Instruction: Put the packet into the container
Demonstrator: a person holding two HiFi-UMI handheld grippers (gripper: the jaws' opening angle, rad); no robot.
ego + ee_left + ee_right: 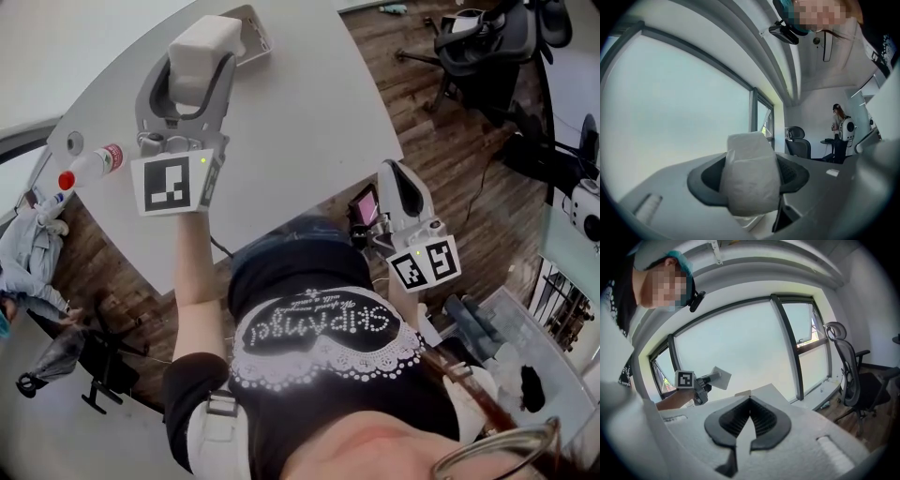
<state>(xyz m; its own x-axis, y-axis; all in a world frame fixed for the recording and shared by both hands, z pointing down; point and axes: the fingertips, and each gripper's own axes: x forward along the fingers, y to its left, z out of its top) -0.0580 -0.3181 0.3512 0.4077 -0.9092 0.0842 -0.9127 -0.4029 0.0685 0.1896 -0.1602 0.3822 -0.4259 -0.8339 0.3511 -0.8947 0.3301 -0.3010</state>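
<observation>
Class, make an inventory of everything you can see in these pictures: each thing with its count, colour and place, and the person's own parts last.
packet: one, white, clamped in the left gripper's jaws above the table
container: one, pale, at the table's far end, next to the packet
bottle: one, clear with a red cap, at the table's left edge
table: one, light grey
office chairs: two, black, upper right and lower left
floor: brown wood
left hand-held gripper: grey, shut on the packet
right hand-held gripper: grey, jaws together, empty, low at the person's right side
</observation>
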